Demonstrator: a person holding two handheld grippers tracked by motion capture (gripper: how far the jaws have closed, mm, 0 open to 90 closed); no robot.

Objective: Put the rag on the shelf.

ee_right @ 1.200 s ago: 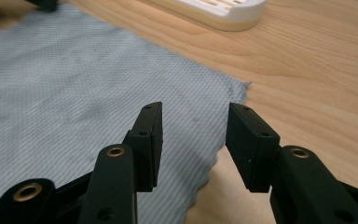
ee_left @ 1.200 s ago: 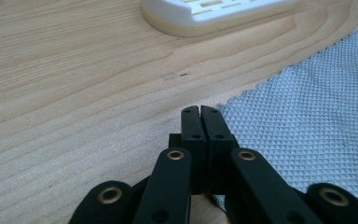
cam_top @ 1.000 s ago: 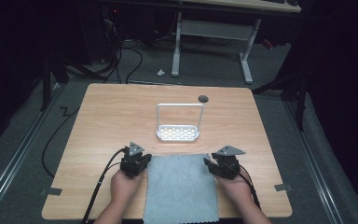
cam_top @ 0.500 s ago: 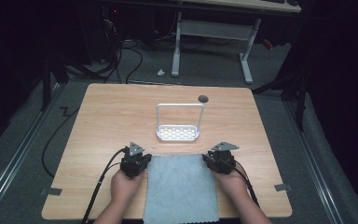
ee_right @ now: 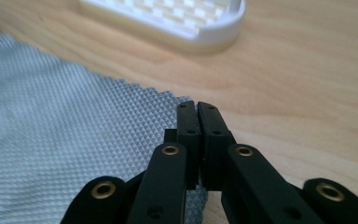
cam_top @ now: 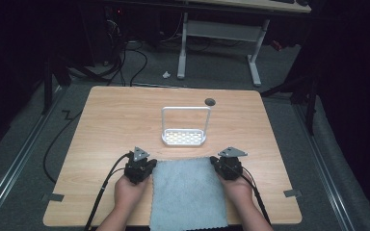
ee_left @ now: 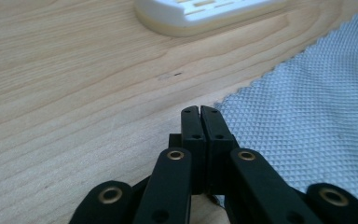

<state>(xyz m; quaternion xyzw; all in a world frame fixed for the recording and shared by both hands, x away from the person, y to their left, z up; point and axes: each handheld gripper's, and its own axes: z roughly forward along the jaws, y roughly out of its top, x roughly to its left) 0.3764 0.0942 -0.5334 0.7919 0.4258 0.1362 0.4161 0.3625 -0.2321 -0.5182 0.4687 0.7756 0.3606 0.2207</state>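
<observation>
Grey waffle-textured cloth [cam_top: 187, 192] lies flat at the light wooden desk's [cam_top: 106, 125] near edge; left gripper [cam_top: 140, 168] and right gripper [cam_top: 229, 166], jaws pressed together, sit at its far corners, nothing lifted yet.

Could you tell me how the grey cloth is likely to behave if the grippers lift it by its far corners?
The grey cloth lies flat and thin with a waffle weave, so it would probably hang limp and fold. That textured surface should give the shut left gripper and right gripper decent purchase. It looks light, so pushing may bunch it up.
</observation>
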